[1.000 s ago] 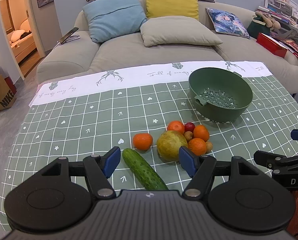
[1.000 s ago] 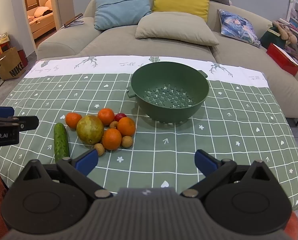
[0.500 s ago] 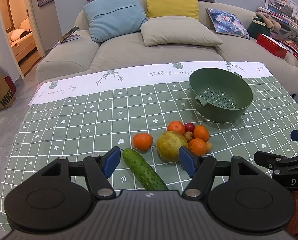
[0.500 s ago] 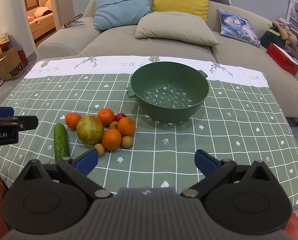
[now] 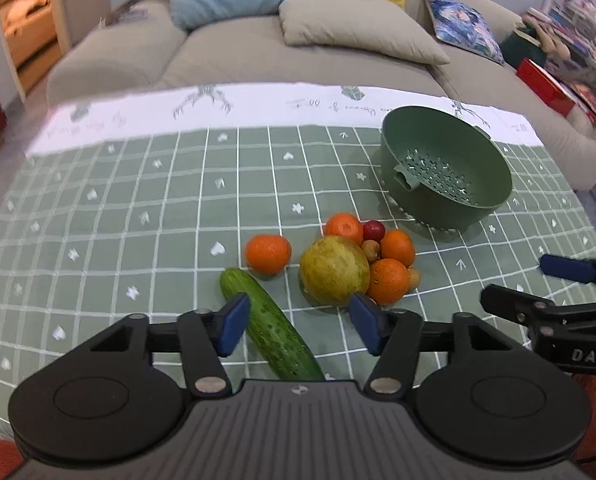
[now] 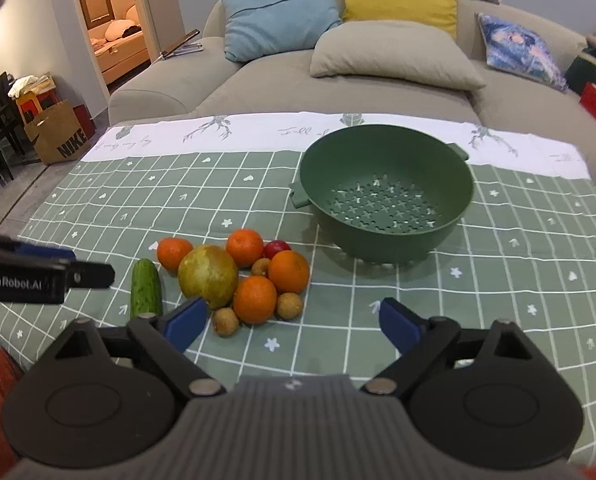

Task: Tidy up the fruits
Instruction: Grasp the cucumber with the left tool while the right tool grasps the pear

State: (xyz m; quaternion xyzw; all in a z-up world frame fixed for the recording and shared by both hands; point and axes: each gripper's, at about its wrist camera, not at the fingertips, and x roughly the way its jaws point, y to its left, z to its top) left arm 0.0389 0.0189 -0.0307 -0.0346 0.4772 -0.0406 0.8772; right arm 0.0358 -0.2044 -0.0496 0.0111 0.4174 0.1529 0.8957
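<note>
A heap of fruit lies on the green checked tablecloth [image 5: 138, 216]: a large yellow-green fruit [image 5: 333, 270], several oranges, one [image 5: 268, 254] set apart at the left, a small red fruit [image 5: 373, 230] and little brown fruits. A cucumber [image 5: 272, 326] lies at the heap's left. The green colander [image 6: 385, 200] stands empty behind and to the right. My left gripper [image 5: 298, 322] hovers over the cucumber, jaws closing, pads clear of it. My right gripper [image 6: 294, 322] hangs in front of the heap, jaws closing on nothing; the nearest orange [image 6: 254, 299] lies just beyond.
A beige sofa [image 6: 337, 80] with blue, yellow and beige cushions runs behind the table. A brown paper bag [image 6: 58, 136] and dark chairs stand on the floor at the left. Books and a red box [image 5: 545, 88] sit at the right.
Both grippers have moved forward and down toward the fruit, which now looks larger. The jaws of both have narrowed. Nothing on the table has shifted.
</note>
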